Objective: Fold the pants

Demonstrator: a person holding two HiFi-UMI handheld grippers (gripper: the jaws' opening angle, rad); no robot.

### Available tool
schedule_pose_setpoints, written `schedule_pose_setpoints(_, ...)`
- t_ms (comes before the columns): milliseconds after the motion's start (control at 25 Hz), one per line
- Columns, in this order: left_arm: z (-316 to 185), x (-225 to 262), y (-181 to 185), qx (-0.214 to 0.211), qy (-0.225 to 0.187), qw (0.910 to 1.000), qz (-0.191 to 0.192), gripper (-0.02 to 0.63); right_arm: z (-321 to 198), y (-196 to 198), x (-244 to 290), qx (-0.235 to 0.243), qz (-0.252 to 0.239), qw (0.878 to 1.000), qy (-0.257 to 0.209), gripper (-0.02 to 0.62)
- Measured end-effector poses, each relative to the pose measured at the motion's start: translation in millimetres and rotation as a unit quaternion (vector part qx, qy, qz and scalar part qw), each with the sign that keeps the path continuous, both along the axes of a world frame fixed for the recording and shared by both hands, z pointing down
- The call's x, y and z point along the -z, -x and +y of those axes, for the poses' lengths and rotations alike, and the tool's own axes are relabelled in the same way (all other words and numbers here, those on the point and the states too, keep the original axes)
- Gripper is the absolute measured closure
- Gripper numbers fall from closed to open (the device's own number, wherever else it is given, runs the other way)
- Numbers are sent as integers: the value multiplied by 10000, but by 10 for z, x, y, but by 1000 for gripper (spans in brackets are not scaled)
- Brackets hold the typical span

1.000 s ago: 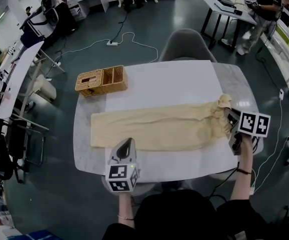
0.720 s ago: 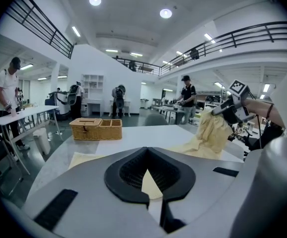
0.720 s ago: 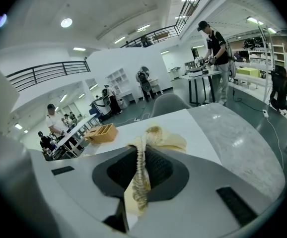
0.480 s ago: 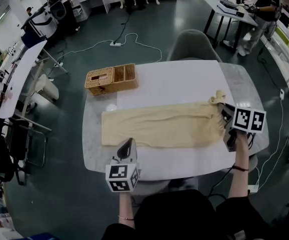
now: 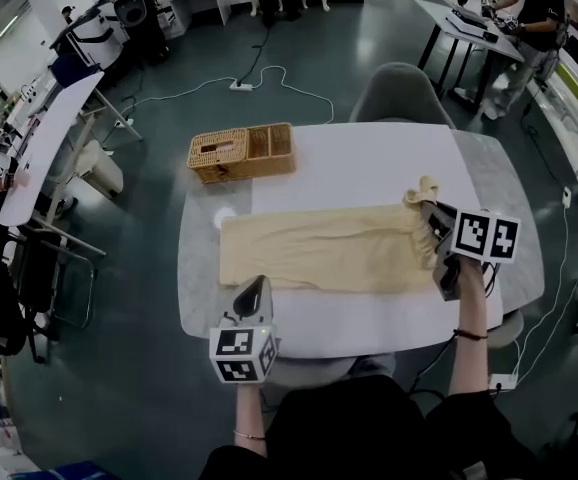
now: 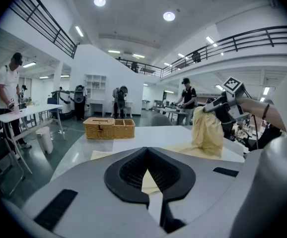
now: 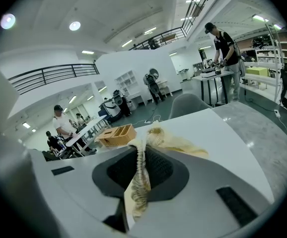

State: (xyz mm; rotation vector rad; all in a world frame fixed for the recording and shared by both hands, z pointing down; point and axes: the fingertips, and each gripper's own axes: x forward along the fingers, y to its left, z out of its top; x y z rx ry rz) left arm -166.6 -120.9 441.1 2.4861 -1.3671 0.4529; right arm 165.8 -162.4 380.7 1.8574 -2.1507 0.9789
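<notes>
The right gripper (image 5: 427,218) is pinching the pants' (image 5: 319,253) bunched waistband, partly hiding it. The left gripper's (image 5: 254,286) fingers are pressing together, empty, with the pants just ahead and a wicker basket (image 5: 242,152) sitting beyond.

Pants (image 5: 319,253): plain pale butter-yellow. Waistband (image 7: 139,182), centre of the right gripper view: ribbed, fine cream and tan bars. Table (image 5: 369,168): white top, grey-veined at the right end. Basket (image 5: 241,152), upper left of the table: honey-tan wicker weave. Left gripper (image 5: 252,286) and right gripper (image 5: 431,216): light grey shells, black jaw linings. Cubes (image 5: 241,353): white with black square markers. Chair (image 5: 399,88), top centre: grey. Floor (image 5: 299,58): glossy dark teal-grey.
</notes>
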Motion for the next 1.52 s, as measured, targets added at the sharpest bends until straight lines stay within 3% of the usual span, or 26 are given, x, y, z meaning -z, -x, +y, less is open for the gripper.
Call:
schedule_pose_setpoints(720, 109, 163, 240, 792, -35, 9968, 32, 598, -366, 883, 161, 1170, -396, 9923, -108, 549)
schedule_pose_setpoints(1000, 118, 209, 431, 984, -81, 9951, -33, 598, -539, 1231, 277, 1417, -665, 9873, -254, 549)
schedule_pose_setpoints(1520, -81, 65, 978, 699, 153, 9974, 23, 598, -822, 2084, 314, 1355, -791, 9869, -380, 549)
